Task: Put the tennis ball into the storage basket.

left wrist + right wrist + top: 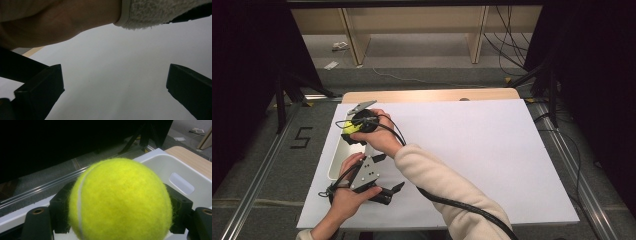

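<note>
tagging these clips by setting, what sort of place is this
Probably a lab or recording studio: black curtains at the sides, loose cables on the grey floor, and a table covered in plain white sheet.

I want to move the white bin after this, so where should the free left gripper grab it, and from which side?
Judging by its shape, grip the white bin by the end wall with the handle slot, one jaw through the slot. Come from above, since the right gripper holding the tennis ball sits over it. The left gripper is open.
</note>
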`<state>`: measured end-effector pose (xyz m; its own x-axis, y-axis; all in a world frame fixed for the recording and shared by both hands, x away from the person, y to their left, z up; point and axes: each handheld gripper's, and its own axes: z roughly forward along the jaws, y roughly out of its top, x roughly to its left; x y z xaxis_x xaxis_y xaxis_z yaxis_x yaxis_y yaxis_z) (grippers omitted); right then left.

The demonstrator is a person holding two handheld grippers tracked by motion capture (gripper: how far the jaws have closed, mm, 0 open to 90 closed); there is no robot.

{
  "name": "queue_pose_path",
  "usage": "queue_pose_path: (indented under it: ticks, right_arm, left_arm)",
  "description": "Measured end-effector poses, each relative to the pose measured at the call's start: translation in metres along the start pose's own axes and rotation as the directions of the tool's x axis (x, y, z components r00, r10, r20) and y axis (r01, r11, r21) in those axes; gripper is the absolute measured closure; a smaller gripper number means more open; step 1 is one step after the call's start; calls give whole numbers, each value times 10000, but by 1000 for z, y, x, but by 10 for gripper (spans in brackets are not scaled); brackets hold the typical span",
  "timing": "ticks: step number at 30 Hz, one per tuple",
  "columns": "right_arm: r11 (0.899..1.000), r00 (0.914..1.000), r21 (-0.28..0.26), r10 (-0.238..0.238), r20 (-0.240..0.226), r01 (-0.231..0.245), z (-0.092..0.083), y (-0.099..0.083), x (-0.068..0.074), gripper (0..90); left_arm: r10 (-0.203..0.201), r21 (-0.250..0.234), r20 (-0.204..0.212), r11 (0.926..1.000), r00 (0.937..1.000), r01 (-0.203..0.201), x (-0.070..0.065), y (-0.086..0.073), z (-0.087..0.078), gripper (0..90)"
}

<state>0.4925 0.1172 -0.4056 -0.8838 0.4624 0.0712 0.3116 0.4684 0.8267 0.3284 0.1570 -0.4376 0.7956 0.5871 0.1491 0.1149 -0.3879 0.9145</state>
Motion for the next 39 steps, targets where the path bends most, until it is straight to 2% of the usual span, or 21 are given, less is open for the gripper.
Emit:
queue_pose_path:
  ticks: [20, 28, 39]
  right_arm:
    - [9990, 9999, 432, -117, -84, 121, 8, -8, 1, 258]
    - [9988, 10000, 496, 18, -44, -16, 11, -11, 0, 257]
    - [9982, 9998, 579, -174, -38, 176, 12, -9, 2, 255]
  left_arm:
    - [11, 1, 19, 10000, 10000, -11, 0, 0, 0, 9]
    - [18, 9, 14, 10000, 10000, -18, 0, 0, 0, 9]
    - [14, 3, 9, 10000, 10000, -14, 0, 0, 0, 9]
